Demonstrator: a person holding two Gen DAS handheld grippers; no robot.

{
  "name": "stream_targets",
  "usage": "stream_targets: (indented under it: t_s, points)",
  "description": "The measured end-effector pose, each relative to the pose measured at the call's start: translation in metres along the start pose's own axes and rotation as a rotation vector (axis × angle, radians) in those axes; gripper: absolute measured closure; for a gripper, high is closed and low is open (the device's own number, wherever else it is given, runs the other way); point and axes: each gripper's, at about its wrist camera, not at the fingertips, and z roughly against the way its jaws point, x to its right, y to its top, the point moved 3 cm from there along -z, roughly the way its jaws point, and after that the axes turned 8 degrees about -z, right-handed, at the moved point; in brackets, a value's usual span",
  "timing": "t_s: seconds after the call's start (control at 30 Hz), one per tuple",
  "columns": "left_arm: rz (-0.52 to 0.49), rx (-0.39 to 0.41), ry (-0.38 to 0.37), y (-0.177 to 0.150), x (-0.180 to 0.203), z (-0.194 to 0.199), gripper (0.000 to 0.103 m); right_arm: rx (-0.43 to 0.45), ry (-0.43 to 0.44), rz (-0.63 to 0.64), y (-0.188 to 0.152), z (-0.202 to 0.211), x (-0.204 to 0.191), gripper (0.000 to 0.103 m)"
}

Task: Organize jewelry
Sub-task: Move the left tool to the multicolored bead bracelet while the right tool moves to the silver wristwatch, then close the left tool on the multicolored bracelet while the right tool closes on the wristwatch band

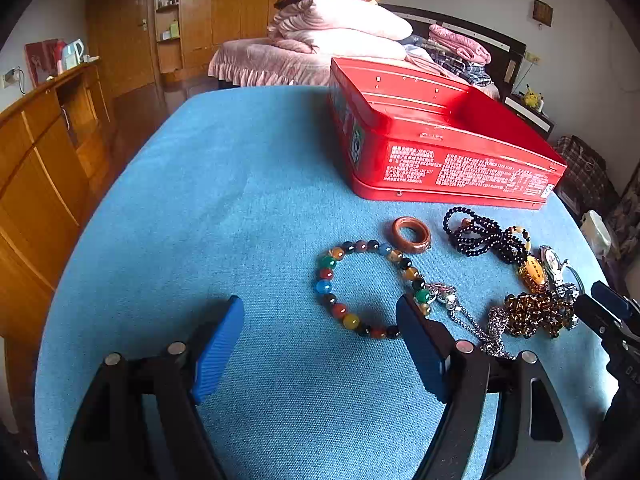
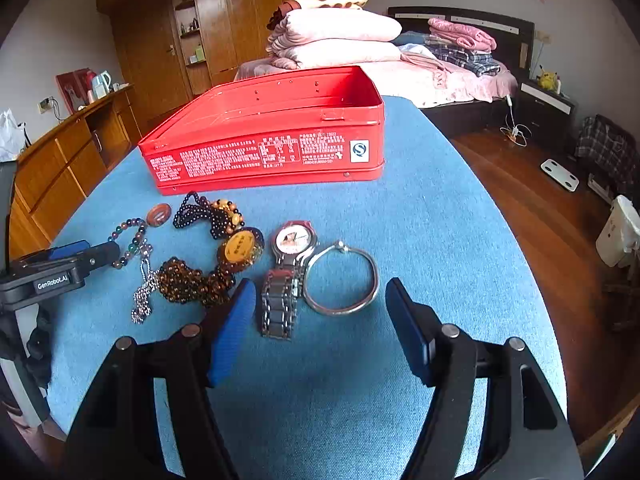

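"GenRobot.AI" on left tool (image 2: 70, 254), red tin (image 2: 272, 136) with small white print

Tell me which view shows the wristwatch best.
The right wrist view: the wristwatch lies whole between the open fingers, dial and metal band clear. The left wrist view catches only its dial at the right edge, partly hidden by other jewelry.

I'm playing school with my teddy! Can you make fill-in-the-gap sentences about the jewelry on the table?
1. The open tin is coloured ____.
2. The tablecloth under the jewelry is ____.
3. Between the right gripper's open fingers lie a silver bangle and a ____.
4. The tin holds ____ jewelry so far.

Missing words: red; blue; watch; no
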Motion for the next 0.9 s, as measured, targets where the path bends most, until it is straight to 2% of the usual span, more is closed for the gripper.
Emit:
stream_targets:
  t_s: [0.13, 0.2, 0.27, 0.3, 0.47, 0.57, 0.6, 0.67, 0.73, 0.9]
  points:
    - [0.001, -0.008, 0.0, 0.0, 0.0, 0.0, 0.027, -0.001, 0.006, 0.016, -0.002, 0.002, 0.0, 0.037]
    - [0.002, -0.008, -0.006, 0.0, 0.0, 0.0, 0.035, 0.001, 0.012, 0.029, -0.004, 0.003, -0.003, 0.037]
    - [0.002, -0.008, 0.005, 0.003, 0.0, 0.0, 0.051, -0.002, 0.025, 0.036, -0.005, 0.003, -0.004, 0.037]
    - [0.005, -0.008, 0.0, 0.004, 0.0, 0.0, 0.054, -0.004, 0.029, 0.037, -0.005, 0.002, -0.005, 0.037]
    - [0.019, -0.008, -0.021, 0.008, -0.003, -0.001, 0.082, -0.018, 0.055, 0.035, -0.002, -0.002, -0.011, 0.05]
    - [0.026, -0.006, -0.031, 0.007, -0.003, -0.001, 0.091, -0.026, 0.065, 0.029, 0.002, -0.005, -0.013, 0.054]
    - [0.029, -0.005, -0.033, 0.008, -0.004, -0.001, 0.092, -0.031, 0.061, 0.029, 0.003, -0.006, -0.014, 0.056]
    - [0.034, -0.004, -0.044, 0.008, -0.005, -0.001, 0.093, -0.039, 0.051, 0.029, 0.005, -0.009, -0.015, 0.067]
    - [0.033, -0.003, -0.049, 0.008, -0.004, 0.0, 0.093, -0.05, 0.067, 0.035, 0.005, -0.012, -0.018, 0.073]
    - [0.024, -0.001, -0.061, 0.005, -0.003, 0.003, 0.095, -0.071, 0.054, 0.031, 0.004, -0.016, -0.02, 0.073]
